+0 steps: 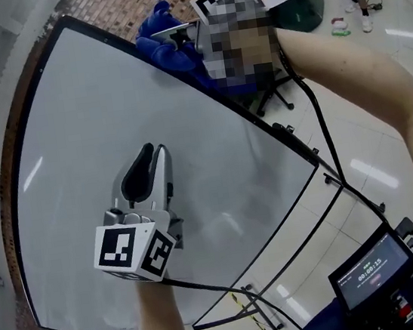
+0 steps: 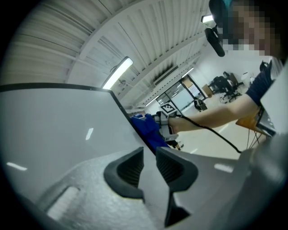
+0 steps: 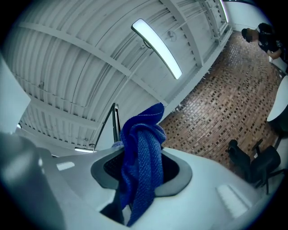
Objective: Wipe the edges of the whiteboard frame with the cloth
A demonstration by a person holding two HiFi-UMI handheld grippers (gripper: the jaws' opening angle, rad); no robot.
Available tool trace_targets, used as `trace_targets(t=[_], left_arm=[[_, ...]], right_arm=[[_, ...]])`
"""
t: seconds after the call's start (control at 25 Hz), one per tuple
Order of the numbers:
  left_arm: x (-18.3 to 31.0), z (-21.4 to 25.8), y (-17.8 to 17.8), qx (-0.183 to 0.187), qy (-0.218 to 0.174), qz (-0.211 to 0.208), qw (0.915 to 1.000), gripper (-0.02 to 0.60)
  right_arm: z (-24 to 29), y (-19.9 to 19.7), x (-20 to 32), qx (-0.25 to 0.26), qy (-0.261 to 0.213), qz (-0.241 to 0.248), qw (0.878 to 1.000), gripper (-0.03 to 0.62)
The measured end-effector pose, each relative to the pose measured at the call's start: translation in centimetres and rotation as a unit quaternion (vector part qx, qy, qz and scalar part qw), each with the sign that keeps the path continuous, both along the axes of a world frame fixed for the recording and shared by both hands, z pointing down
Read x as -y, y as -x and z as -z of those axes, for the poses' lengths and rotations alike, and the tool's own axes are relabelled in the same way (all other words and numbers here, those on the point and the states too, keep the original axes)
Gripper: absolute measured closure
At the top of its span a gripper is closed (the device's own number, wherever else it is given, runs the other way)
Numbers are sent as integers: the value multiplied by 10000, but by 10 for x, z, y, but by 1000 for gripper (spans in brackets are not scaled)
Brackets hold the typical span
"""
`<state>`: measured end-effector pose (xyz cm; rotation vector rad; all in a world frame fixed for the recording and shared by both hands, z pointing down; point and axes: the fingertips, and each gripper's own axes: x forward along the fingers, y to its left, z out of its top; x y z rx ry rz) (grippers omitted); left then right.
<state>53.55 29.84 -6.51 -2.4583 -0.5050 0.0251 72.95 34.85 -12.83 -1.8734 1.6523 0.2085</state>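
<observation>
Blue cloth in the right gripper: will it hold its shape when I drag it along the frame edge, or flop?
Probably floppy: the blue cloth hangs in soft folds from the right gripper, whose jaws are shut on it. Its knitted weave looks grippy, so it should drag rather than slide on the whiteboard frame. It is likely very light.

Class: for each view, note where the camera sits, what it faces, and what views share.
Head view: on the head, steeply down at the whiteboard; left gripper, both forearms show.
Right gripper view: on the right gripper, facing the ceiling; jaws clamp the blue cloth.
Left gripper view: along its empty jaws, across the whiteboard; right forearm shows.
Shared: the blue cloth, in all three.
</observation>
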Motion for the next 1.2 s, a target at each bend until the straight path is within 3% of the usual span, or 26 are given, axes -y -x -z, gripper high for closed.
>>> trace_targets(t=[0.52, 0.72, 1.2], left_arm=[[0, -84, -17, 388, -46, -85, 9992, 495], [-2, -86, -29, 449, -161, -72, 9988, 495], [0, -137, -45, 1023, 75, -101, 9947, 495]], right_arm=[[-107, 13, 6, 309, 40, 173, 9994, 448], [-126, 9, 10, 482, 142, 231, 9985, 448], [-193, 16, 16, 958, 229, 326, 9946, 448]])
